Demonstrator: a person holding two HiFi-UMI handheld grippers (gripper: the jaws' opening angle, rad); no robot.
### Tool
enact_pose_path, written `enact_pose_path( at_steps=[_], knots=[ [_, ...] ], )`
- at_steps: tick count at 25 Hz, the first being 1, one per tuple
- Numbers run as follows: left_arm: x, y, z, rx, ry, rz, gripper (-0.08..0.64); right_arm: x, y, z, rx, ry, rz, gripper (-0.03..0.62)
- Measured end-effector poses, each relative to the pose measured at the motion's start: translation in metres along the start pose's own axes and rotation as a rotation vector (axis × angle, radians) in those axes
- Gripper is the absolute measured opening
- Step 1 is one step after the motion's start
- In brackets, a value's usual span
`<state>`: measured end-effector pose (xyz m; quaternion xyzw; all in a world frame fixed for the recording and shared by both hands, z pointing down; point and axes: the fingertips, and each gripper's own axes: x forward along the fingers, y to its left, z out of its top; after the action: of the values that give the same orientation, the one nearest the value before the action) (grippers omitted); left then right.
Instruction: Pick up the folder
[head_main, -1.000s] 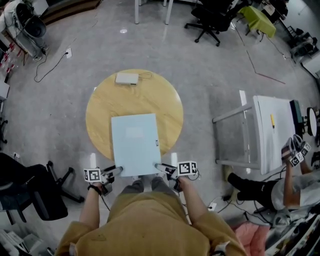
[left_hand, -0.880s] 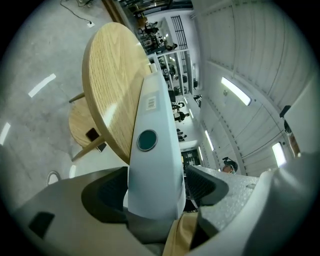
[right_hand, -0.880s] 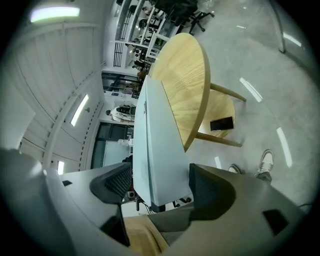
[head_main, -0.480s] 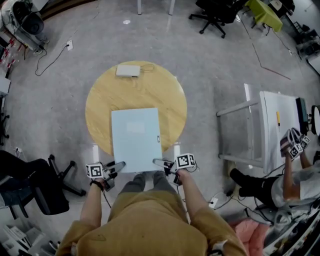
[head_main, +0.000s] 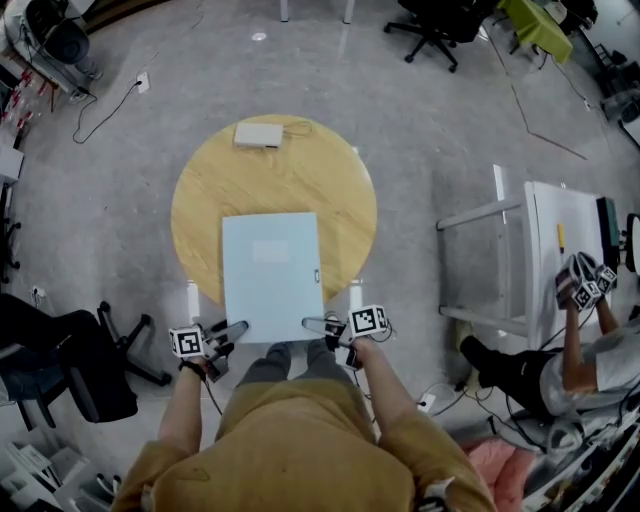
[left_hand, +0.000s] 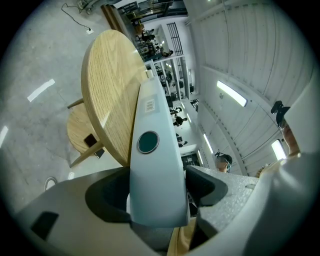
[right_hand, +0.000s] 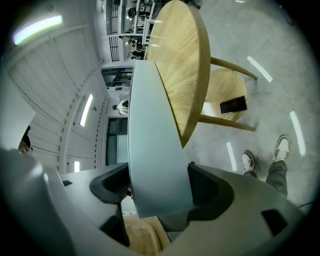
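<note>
The folder (head_main: 272, 275) is a large light blue-grey one that lies lengthwise on the round wooden table (head_main: 205, 200), its near end hanging over the table's edge toward me. My left gripper (head_main: 238, 328) is shut on its near left corner and my right gripper (head_main: 310, 323) on its near right corner. In the left gripper view the folder's spine (left_hand: 150, 125), with a round dark hole, runs out from between the jaws of the left gripper (left_hand: 156, 192) and tilts up off the tabletop (left_hand: 107, 85). The right gripper view shows the folder (right_hand: 150, 125) clamped in the right gripper (right_hand: 160, 187) the same way.
A flat white box (head_main: 258, 134) with a cable sits at the table's far edge. An office chair (head_main: 70, 385) stands at my left. A white table (head_main: 555, 260) and a seated person (head_main: 580, 365) are at the right. A phone (right_hand: 233, 105) lies on a lower shelf.
Both grippers keep their hold on the folder's near corners. The folder has shifted slightly toward me over the table edge, and the head view has moved a little.
</note>
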<state>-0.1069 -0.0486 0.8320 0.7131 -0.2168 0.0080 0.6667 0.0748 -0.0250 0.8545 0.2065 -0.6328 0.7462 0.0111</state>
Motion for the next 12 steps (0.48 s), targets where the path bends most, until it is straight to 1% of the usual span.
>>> enact_pose_path(
  at_steps=[2,4,5,7,9,11,12],
  knots=[
    [-0.001,-0.008,0.003,-0.011,-0.037,-0.024,0.337,-0.002,0.005,-0.003,-0.011,-0.006,-0.006,0.331],
    [-0.001,-0.017,0.009,0.0,-0.068,-0.053,0.333,-0.002,0.01,-0.006,-0.024,-0.001,-0.005,0.33],
    [-0.001,-0.02,0.01,0.01,-0.069,-0.058,0.331,-0.003,0.013,-0.007,-0.03,0.002,-0.008,0.329],
    [-0.001,-0.019,0.008,0.027,-0.04,-0.031,0.331,-0.004,0.017,-0.008,-0.045,-0.005,-0.007,0.327],
    [-0.001,-0.018,0.006,0.025,-0.023,-0.009,0.33,-0.006,0.021,-0.007,-0.052,-0.019,0.008,0.322],
    [-0.002,-0.02,0.007,0.007,-0.047,-0.005,0.33,-0.008,0.027,-0.005,-0.073,-0.033,0.025,0.321],
    [-0.002,-0.023,0.009,0.015,-0.063,-0.011,0.33,-0.01,0.032,-0.003,-0.089,-0.042,0.035,0.32]
  ],
)
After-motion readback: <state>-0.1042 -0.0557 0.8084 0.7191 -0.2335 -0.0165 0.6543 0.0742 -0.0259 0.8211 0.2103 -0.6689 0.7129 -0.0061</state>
